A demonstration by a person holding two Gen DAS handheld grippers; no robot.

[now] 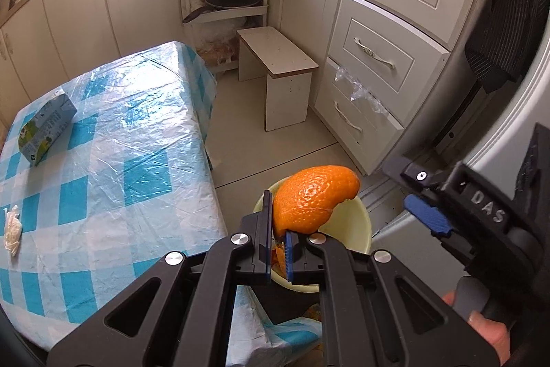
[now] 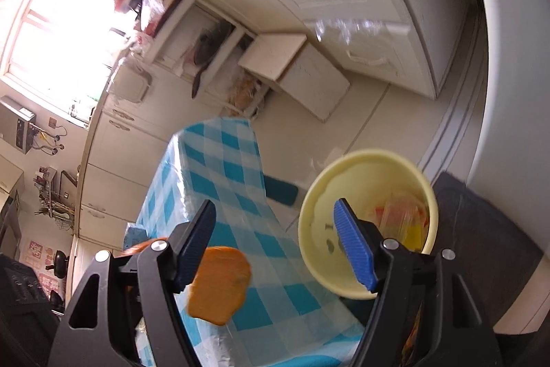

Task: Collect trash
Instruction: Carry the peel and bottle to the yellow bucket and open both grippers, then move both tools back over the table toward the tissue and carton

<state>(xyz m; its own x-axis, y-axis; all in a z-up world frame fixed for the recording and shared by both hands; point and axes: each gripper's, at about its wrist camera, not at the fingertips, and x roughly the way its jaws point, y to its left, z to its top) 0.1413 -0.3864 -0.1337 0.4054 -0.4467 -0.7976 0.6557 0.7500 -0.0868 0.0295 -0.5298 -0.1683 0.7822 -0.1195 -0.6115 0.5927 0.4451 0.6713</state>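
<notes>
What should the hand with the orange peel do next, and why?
Probably open the left gripper: it is shut on the orange peel, which hangs right above the yellow bin, so letting go should drop it in.

Tabletop (image 1: 113,133), left of frame, under a blue-checked plastic cover: 1 carton (image 1: 46,122) at far left, 1 crumpled white wad (image 1: 12,227) at left edge.

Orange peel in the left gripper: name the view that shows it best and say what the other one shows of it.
Left wrist view. There the orange peel is sharp and fully lit, pinched in the left gripper above the yellow bin. The right wrist view shows it blurred, partly behind a finger of the right gripper.
</notes>
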